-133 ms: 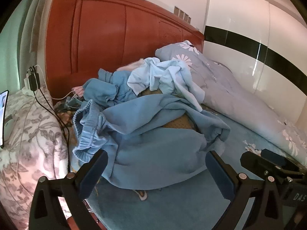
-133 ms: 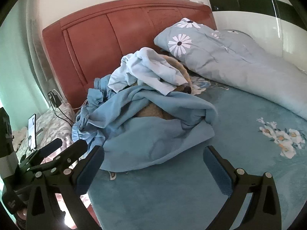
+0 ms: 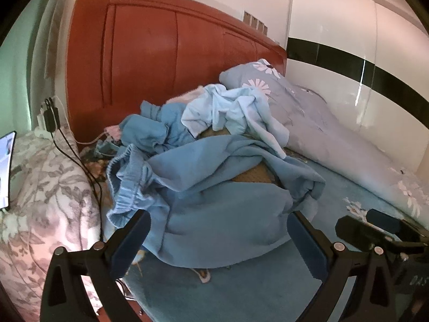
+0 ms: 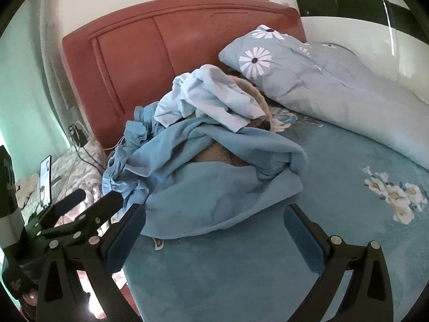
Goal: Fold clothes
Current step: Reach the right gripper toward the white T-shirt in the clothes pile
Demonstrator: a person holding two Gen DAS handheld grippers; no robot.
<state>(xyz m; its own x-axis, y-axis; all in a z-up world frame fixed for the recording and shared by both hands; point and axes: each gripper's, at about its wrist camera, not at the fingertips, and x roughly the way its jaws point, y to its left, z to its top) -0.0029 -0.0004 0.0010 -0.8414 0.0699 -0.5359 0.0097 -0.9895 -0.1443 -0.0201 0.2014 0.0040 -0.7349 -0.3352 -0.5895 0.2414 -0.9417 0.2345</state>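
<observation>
On the bed (image 4: 241, 281), against the red headboard (image 4: 187, 43), the clothes to be folded are heaped in one tangled pile. A large blue fleece garment (image 3: 228, 214) lies at the front of the pile, a darker blue piece with a gathered waistband (image 3: 128, 177) is seen at its nine o'clock, and a pale blue garment (image 4: 209, 96) is draped on top toward twelve o'clock. Something tan is glimpsed underneath; what it is cannot be told.

Both grippers are held short of the pile with nothing between the jaws. The left gripper (image 3: 218, 238) stands with its jaws wide apart, the fleece hem just beyond them; the right gripper (image 4: 214, 230) is spread equally wide at the fleece's near edge.

Several risks can be judged from this layout. Because the garments are interlaced, more than one layer could be pinched at once, and the whole heap could be dragged forward instead of one piece being freed. If only a loose fold of fleece is caught, the thick cloth could slip out under its own weight. At nine o'clock of the pile, black cables (image 3: 77, 161) run down from a charger; a sweep of the left gripper or a pulled waistband could snag them and disturb the phone (image 4: 45, 182) propped on the flowered bedding (image 3: 45, 187). The folded duvet (image 4: 335, 88) at two o'clock could be disturbed if clothes are flung wide.
</observation>
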